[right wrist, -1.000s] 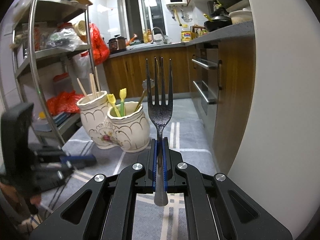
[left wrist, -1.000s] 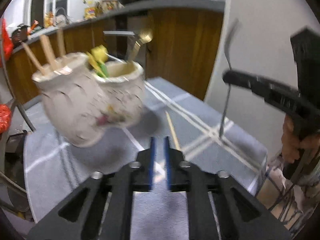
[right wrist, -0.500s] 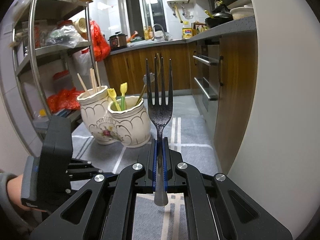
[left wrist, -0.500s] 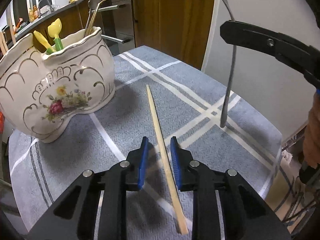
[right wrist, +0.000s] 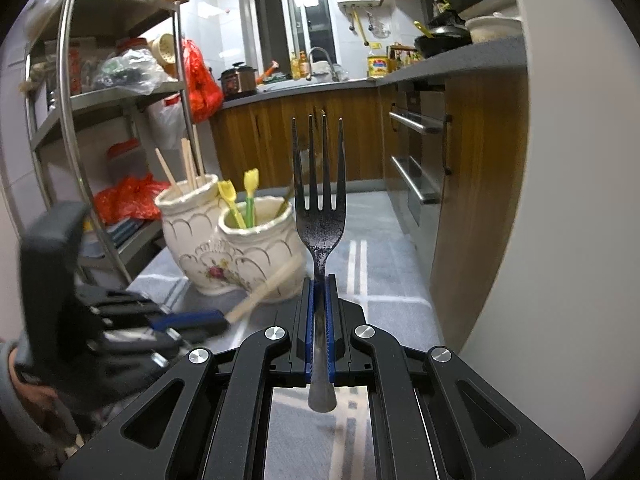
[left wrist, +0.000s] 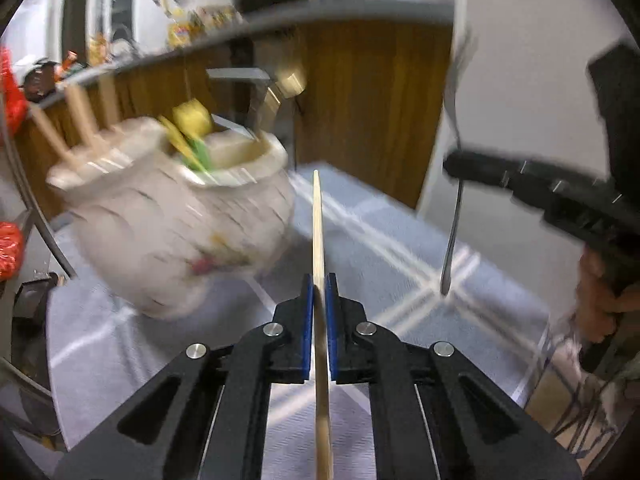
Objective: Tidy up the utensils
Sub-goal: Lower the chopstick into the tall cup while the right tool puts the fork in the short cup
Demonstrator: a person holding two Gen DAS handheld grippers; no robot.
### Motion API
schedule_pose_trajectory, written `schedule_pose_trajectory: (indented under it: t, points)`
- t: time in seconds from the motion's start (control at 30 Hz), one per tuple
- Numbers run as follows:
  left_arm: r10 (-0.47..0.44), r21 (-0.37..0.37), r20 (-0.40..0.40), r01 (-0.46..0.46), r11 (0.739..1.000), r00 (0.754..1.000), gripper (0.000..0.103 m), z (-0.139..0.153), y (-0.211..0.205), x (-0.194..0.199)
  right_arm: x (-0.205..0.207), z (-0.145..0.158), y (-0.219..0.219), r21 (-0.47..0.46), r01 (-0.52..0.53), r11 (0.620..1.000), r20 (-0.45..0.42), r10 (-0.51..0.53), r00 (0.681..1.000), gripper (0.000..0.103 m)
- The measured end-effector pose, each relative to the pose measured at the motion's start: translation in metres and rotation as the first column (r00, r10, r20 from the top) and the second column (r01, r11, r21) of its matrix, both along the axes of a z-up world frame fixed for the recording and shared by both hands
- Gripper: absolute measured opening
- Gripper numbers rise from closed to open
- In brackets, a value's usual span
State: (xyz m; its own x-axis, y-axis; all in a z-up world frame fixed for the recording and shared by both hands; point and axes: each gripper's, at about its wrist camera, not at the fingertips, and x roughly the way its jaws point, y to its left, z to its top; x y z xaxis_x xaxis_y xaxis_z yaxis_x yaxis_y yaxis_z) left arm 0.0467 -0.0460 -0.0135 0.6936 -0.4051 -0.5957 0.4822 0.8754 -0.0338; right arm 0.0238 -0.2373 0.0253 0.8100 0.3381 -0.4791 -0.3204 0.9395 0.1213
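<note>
My left gripper (left wrist: 319, 280) is shut on a wooden chopstick (left wrist: 319, 232) and holds it above the grey cloth, pointing towards the white double ceramic holder (left wrist: 172, 224). My right gripper (right wrist: 319, 280) is shut on a metal fork (right wrist: 319, 200), tines up. The holder (right wrist: 228, 248) stands ahead and to the left in the right wrist view, with chopsticks (right wrist: 188, 168) in its left cup and yellow spoons (right wrist: 240, 200) in its right cup. The left gripper (right wrist: 224, 318) with the chopstick (right wrist: 272, 280) shows blurred at the left there. The fork (left wrist: 454, 184) and right gripper (left wrist: 450, 168) show at the right in the left wrist view.
A grey checked cloth (right wrist: 360, 264) covers the table. A white wall (right wrist: 560, 240) stands close on the right. Wooden cabinets with an oven (right wrist: 420, 160) are behind. A metal shelf rack (right wrist: 72, 120) stands on the left.
My left gripper has closed on the chopstick that lay on the cloth and lifted it, swinging towards the holder. My right gripper still holds the fork upright, nearly still.
</note>
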Motion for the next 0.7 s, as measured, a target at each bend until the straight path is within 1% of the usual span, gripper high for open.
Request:
schedule_pose_trajectory:
  t: [0.07,0.1,0.17,0.27,0.3,0.33,0.4,0.5,0.57,0.6,0.7]
  points:
    - [0.031,-0.032,0.057,-0.029,0.999,0.998,0.006,0.013,0.015,-0.002,0.006,0.01,0.006,0.01,-0.015,1.0,0.019,0.015,1.0,0.006]
    - [0.038,-0.058,0.1,-0.033,0.998,0.994,0.006,0.022,0.023,-0.005,0.009,0.015,0.01,0.013,-0.023,1.0,0.03,0.022,0.999,0.006]
    - [0.073,-0.08,0.195,-0.059,0.995,0.978,0.006,0.04,0.037,-0.01,0.016,0.025,0.018,0.016,-0.036,0.999,0.052,0.035,0.998,0.006]
    - [0.12,-0.123,0.283,-0.088,0.989,0.952,0.006,0.062,0.054,-0.008,0.029,0.039,0.03,0.038,-0.054,0.998,0.075,0.051,0.996,0.006]
    - [0.134,-0.138,0.299,-0.096,0.986,0.945,0.006,0.069,0.058,-0.005,0.032,0.043,0.031,0.046,-0.058,0.997,0.079,0.054,0.995,0.006]
    - [0.15,-0.173,0.317,-0.099,0.98,0.936,0.006,0.076,0.065,0.0,0.038,0.048,0.035,0.059,-0.065,0.996,0.086,0.059,0.995,0.006]
    - [0.184,-0.248,0.332,-0.103,0.963,0.925,0.006,0.087,0.079,0.015,0.048,0.054,0.039,0.079,-0.068,0.995,0.089,0.061,0.994,0.006]
    - [0.228,-0.374,0.344,-0.089,0.923,0.911,0.006,0.095,0.101,0.037,0.063,0.061,0.047,0.099,-0.07,0.993,0.094,0.06,0.994,0.006]
    - [0.252,-0.42,0.352,-0.089,0.903,0.902,0.006,0.096,0.107,0.044,0.072,0.063,0.053,0.101,-0.069,0.992,0.099,0.059,0.993,0.006]
    - [0.265,-0.455,0.343,-0.087,0.886,0.901,0.006,0.095,0.111,0.052,0.076,0.064,0.055,0.102,-0.068,0.992,0.101,0.058,0.993,0.006]
    - [0.302,-0.514,0.307,-0.111,0.851,0.902,0.006,0.091,0.111,0.071,0.088,0.064,0.063,0.099,-0.057,0.993,0.111,0.046,0.993,0.006]
